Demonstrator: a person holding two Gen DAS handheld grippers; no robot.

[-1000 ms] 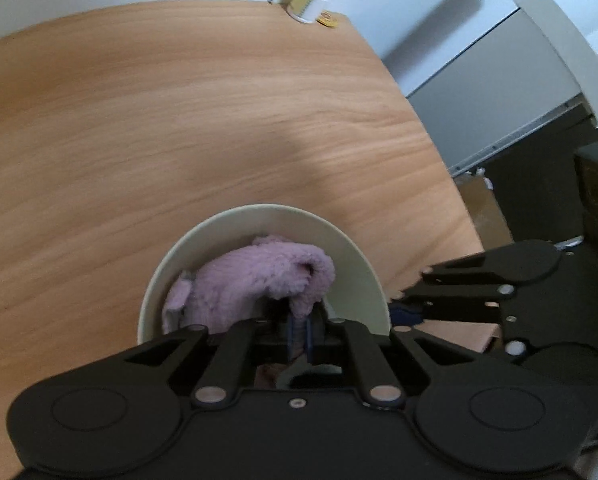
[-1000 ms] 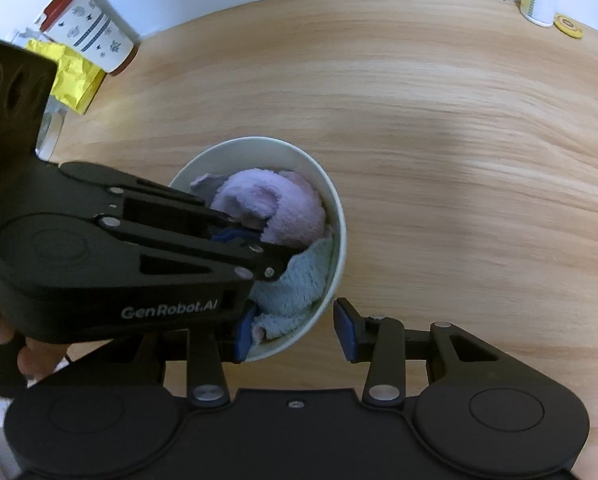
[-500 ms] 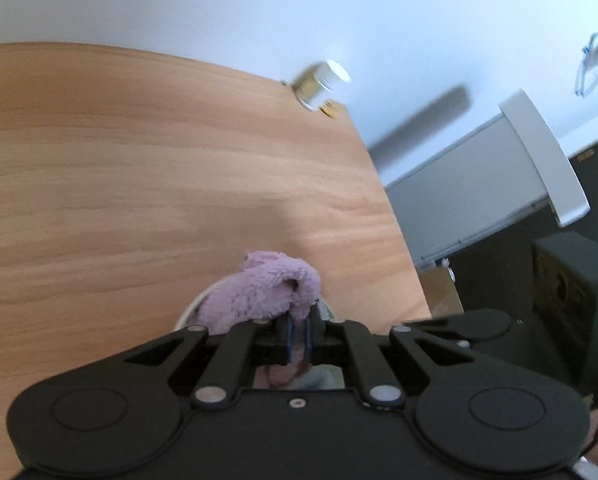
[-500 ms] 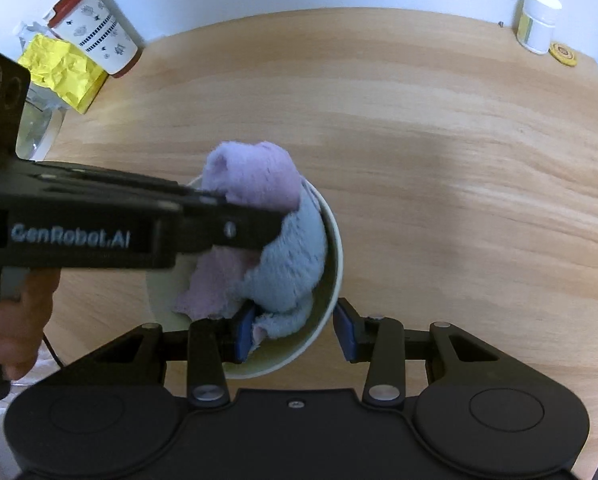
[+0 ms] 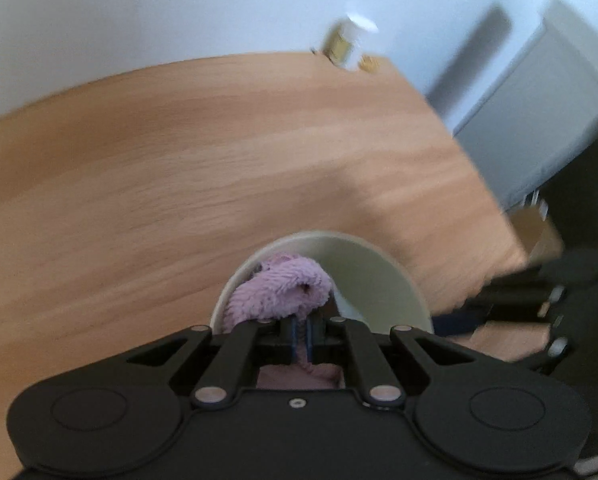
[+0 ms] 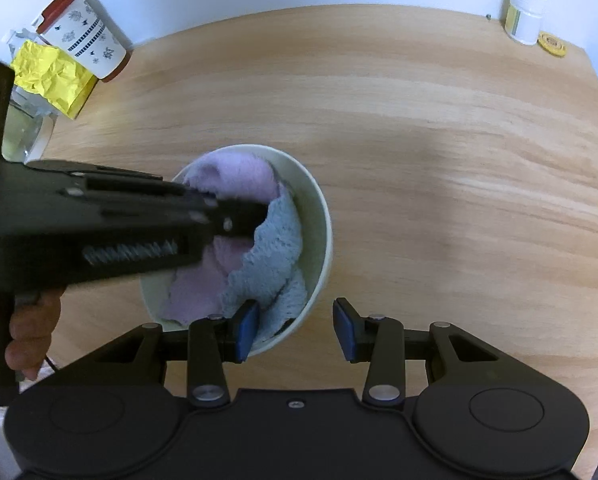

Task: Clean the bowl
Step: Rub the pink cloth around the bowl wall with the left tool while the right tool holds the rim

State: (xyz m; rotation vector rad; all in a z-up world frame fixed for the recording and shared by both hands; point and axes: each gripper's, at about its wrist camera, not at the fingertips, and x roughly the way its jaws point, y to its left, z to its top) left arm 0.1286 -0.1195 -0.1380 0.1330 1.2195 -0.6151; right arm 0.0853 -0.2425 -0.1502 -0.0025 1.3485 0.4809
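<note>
A pale round bowl (image 6: 323, 216) stands on the wooden table (image 6: 439, 160). A fluffy cloth (image 6: 235, 176), lilac on one side and grey-blue on the other, fills it. My left gripper (image 6: 243, 216) reaches in from the left and is shut on the cloth. The left wrist view is blurred and shows the cloth (image 5: 283, 292) bunched at my left gripper's (image 5: 302, 332) tips, against the left wall of the bowl (image 5: 371, 276). My right gripper (image 6: 295, 328) is open and straddles the bowl's near rim, one pad inside and the other outside, clear of the wall.
At the far left stand a patterned cup with a red rim (image 6: 87, 36), crumpled yellow paper (image 6: 51, 76) and a glass (image 6: 23, 136). A white jar (image 6: 525, 12) and a yellow disc (image 6: 551, 44) sit at the far right corner. The table's edge runs down the right.
My left gripper lifted the cloth partly above the rim, then brought it back down inside the bowl, a little farther in. Bowl and right gripper have kept still.
</note>
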